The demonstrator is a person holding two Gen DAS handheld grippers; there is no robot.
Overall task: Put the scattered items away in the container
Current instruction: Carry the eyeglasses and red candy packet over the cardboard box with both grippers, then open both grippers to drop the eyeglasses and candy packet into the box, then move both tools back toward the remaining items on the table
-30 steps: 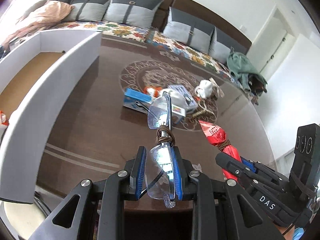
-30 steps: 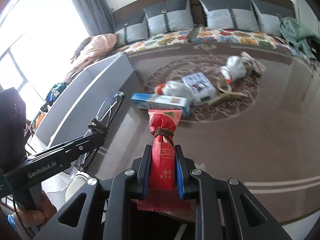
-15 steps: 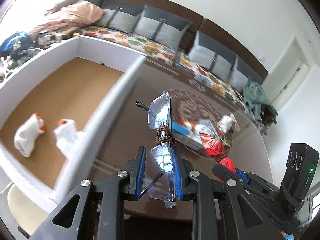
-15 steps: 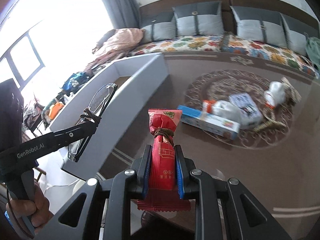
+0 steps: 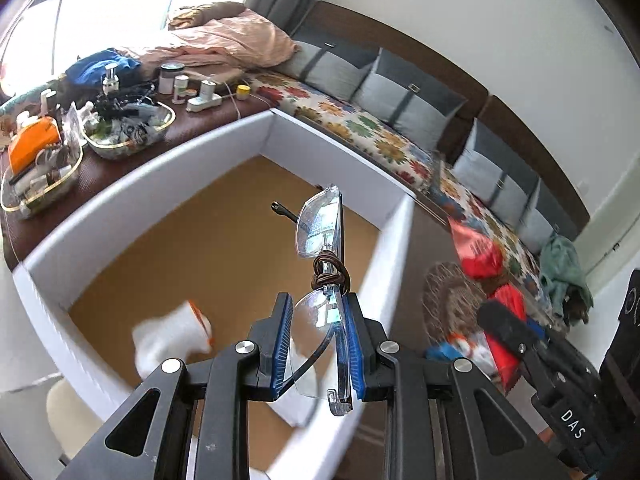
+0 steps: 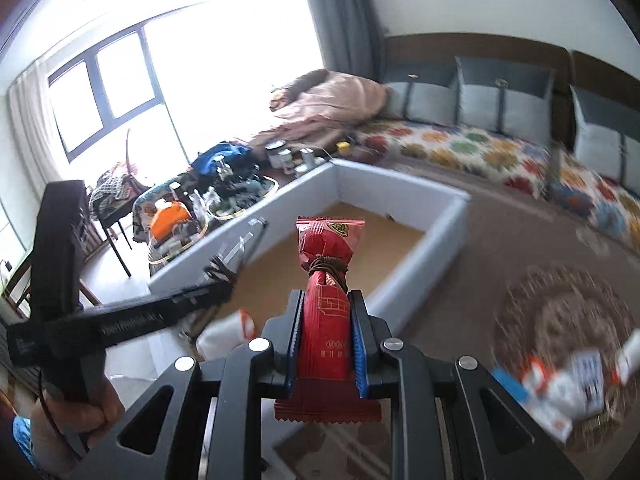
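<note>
Glasses (image 5: 320,232) hang over the white box (image 5: 132,196), pinched by the left gripper (image 5: 318,344); they look thin and easy to break. Beside the box, the right gripper (image 6: 326,344) squeezes a soft red snack pack (image 6: 326,320) by its middle.

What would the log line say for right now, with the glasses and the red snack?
left gripper: shut on clear glasses above white box | right gripper: shut on red snack packet | white bottle in box

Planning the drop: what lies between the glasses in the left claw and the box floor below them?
In the left wrist view, nothing: the glasses hang over bare brown floor of the box. A white item lies off to the side.
</note>
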